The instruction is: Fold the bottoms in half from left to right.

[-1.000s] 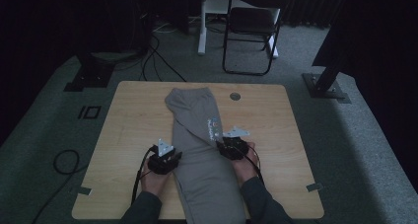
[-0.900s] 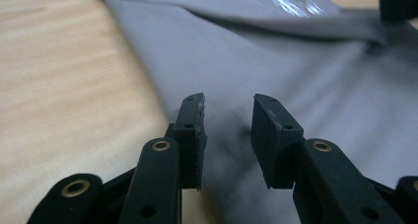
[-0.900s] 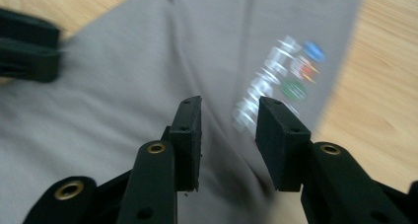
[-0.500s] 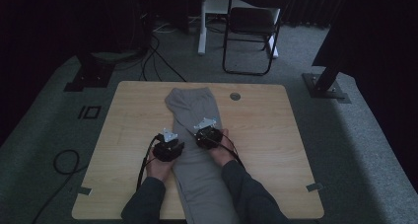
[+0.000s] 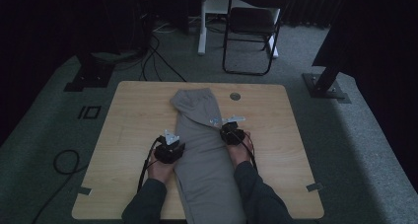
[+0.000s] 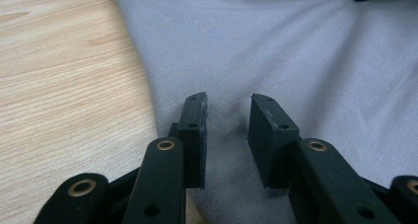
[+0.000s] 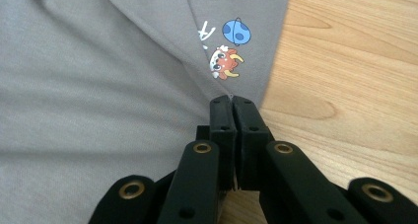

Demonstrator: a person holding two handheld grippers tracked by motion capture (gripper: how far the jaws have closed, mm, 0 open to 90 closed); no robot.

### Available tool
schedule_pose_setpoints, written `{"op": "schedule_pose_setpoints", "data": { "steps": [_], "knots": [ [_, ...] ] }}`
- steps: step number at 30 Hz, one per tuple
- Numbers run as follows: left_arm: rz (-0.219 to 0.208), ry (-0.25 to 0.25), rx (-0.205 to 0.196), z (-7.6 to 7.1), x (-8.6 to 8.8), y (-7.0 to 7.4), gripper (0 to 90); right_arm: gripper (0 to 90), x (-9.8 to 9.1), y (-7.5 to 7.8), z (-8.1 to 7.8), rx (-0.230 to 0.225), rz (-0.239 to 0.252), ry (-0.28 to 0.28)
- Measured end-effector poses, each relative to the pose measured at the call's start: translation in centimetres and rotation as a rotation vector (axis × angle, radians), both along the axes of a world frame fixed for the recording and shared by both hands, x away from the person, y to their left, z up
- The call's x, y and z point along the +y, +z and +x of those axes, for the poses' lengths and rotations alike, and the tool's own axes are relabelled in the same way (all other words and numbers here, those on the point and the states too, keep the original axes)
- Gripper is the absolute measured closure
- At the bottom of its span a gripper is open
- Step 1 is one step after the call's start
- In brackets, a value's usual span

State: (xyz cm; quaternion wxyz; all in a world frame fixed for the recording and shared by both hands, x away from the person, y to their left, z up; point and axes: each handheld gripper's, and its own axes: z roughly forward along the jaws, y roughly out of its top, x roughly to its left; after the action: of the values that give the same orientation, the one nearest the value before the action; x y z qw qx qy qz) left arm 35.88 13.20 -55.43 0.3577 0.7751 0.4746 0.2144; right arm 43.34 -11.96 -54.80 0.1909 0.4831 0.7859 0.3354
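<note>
Two grippers (image 5: 170,145) (image 5: 231,131) flanking grey trousers (image 5: 207,155)

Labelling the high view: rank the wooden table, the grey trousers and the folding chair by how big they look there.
1. wooden table
2. grey trousers
3. folding chair, though it stands farther from the camera, so its true size is unsure.

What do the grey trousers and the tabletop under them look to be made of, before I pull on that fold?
The folded grey trousers look like soft matt knit fabric, probably cotton jersey: they drape in smooth creases and carry a small printed cartoon motif. The light wooden tabletop shows lengthwise grain with a low sheen; solid wood or laminate cannot be told. The right tool pinches the cloth's edge.
</note>
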Motion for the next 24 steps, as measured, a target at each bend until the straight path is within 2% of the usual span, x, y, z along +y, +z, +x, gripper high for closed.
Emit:
{"op": "schedule_pose_setpoints", "data": {
  "steps": [3,4,5,7,10,13,14,15,16,18,20,24],
  "knots": [
    [-0.011,-0.008,0.011,0.2,0.1,0.2,67.2,85.7,-0.1,-0.1,-0.1,-0.011,-0.014,0.011],
    [-0.012,-0.014,0.007,0.4,0.2,0.3,66.3,84.7,-0.1,-0.1,-0.1,-0.009,-0.015,0.014],
    [-0.005,-0.016,-0.017,0.7,0.2,0.6,64.8,84.4,-0.2,0.0,-0.1,-0.005,-0.014,0.019],
    [-0.009,-0.006,-0.037,1.4,0.2,1.1,63.9,84.1,-0.2,0.0,-0.1,-0.004,-0.014,0.025],
    [-0.016,0.022,-0.043,3.4,-0.2,1.7,62.7,84.3,-0.2,0.0,0.0,-0.004,-0.014,0.028],
    [0.009,0.032,-0.036,4.8,-0.7,1.5,62.8,84.8,-0.1,0.0,0.0,-0.002,-0.012,0.032],
    [0.035,0.038,-0.018,5.2,-0.9,1.3,63.4,84.8,-0.2,0.0,0.0,-0.002,-0.01,0.033],
    [0.043,0.044,0.007,5.5,-1.0,0.9,65.3,84.9,-0.2,0.0,0.1,0.001,-0.005,0.036],
    [0.046,0.045,0.027,5.6,-1.0,0.6,66.2,84.9,-0.3,-0.1,0.1,0.001,-0.002,0.038],
    [0.002,0.049,0.017,5.1,-0.6,0.1,68.9,85.2,-0.4,-0.1,0.0,-0.002,0.002,0.046],
    [-0.02,0.05,0.025,4.7,-0.3,0.1,71.4,85.6,-0.4,-0.1,-0.3,-0.001,0.003,0.051],
    [-0.015,0.019,0.032,2.7,-0.1,0.1,72.0,85.2,-0.4,0.0,-1.4,0.005,-0.02,0.075]
  ]
}}
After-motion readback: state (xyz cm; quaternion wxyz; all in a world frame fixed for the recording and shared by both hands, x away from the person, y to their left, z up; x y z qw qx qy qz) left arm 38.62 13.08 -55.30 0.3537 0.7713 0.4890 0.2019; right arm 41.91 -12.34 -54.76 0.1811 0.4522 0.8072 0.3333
